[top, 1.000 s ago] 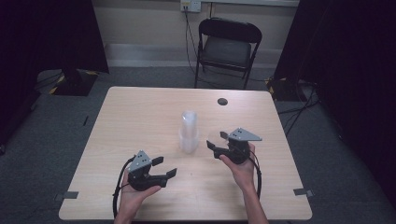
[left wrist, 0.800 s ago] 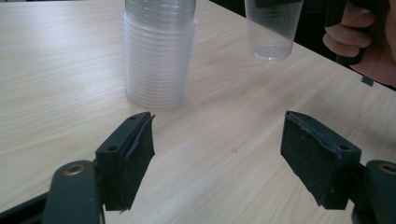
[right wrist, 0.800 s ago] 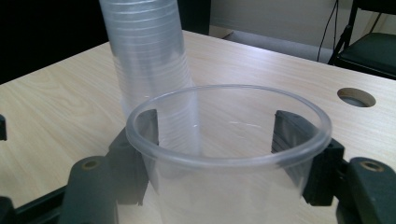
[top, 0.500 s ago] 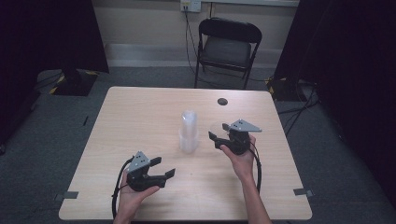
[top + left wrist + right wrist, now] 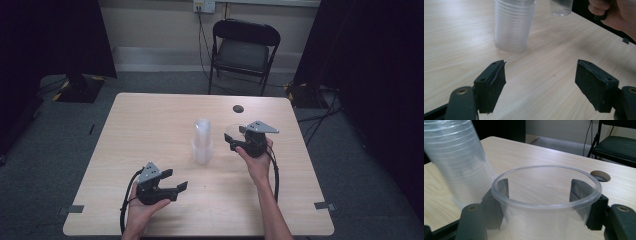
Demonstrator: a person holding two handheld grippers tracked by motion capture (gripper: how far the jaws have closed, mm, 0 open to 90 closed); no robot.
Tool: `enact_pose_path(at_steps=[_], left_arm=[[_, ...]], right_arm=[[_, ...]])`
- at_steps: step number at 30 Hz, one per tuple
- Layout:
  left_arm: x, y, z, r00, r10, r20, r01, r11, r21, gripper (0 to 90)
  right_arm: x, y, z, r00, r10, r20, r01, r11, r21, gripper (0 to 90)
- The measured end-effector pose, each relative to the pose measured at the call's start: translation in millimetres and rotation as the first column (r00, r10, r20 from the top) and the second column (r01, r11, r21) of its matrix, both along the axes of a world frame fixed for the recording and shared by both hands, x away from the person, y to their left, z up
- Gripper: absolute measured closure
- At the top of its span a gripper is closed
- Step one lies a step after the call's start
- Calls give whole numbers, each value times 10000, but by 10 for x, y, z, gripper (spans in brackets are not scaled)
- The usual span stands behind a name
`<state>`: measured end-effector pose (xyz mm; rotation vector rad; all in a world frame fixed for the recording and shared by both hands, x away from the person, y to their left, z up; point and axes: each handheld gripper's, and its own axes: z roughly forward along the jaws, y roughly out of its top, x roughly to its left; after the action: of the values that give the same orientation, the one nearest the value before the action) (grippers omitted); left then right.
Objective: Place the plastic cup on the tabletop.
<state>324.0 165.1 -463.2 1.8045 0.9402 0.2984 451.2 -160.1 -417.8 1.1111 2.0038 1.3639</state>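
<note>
A single clear plastic cup (image 5: 546, 202) stands upright between the right gripper (image 5: 235, 141)'s fingers, which hold its sides, just right of the cup stack (image 5: 202, 141) mid-tabletop (image 5: 150, 125). The left gripper (image 5: 177, 186) rests nearer the person, fingers wide and empty.

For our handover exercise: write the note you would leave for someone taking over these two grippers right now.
Right gripper: shut on a single clear cup, upright, beside the stack.
Left gripper: open, holding nothing, low over the table on the person's side of the stack.
Stack of clear cups: standing upright mid-table.
Done: one cup is apart from the stack and in the right jaws.
Left: probably set that cup down on the table, then deal with the remaining cups.
</note>
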Motion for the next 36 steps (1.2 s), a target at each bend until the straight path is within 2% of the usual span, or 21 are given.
enact_pose_path(at_steps=[3, 10, 21, 30, 33, 36], left_arm=[[-15, 3, -27, 9999, 37, -93, -38, 9999, -109, 216], [-40, -10, -50, 9999, -20, -108, 19, 10000, -69, 213], [-81, 12, -36, 10000, 30, -90, -31, 9999, -124, 194], [-78, 25, -41, 9998, 101, -151, -104, 9998, -178, 162], [-82, 24, -47, 9998, 200, -64, -200, 9998, -58, 158], [-86, 23, -50, 9999, 163, -21, -164, 9998, -118, 158]], right_arm=[[54, 11, 20, 9999, -133, -23, 133, 9999, -7, 315], [146, 12, 8, 9995, -310, -62, 309, 9994, -137, 312], [373, -20, -210, 9968, -665, -450, 670, 9977, 103, 308], [512, 1, -330, 9944, -797, -697, 809, 9966, 139, 293], [564, 11, -392, 9923, -852, -900, 870, 9961, 164, 287], [575, 17, -407, 9928, -890, -797, 905, 9958, 150, 288]])
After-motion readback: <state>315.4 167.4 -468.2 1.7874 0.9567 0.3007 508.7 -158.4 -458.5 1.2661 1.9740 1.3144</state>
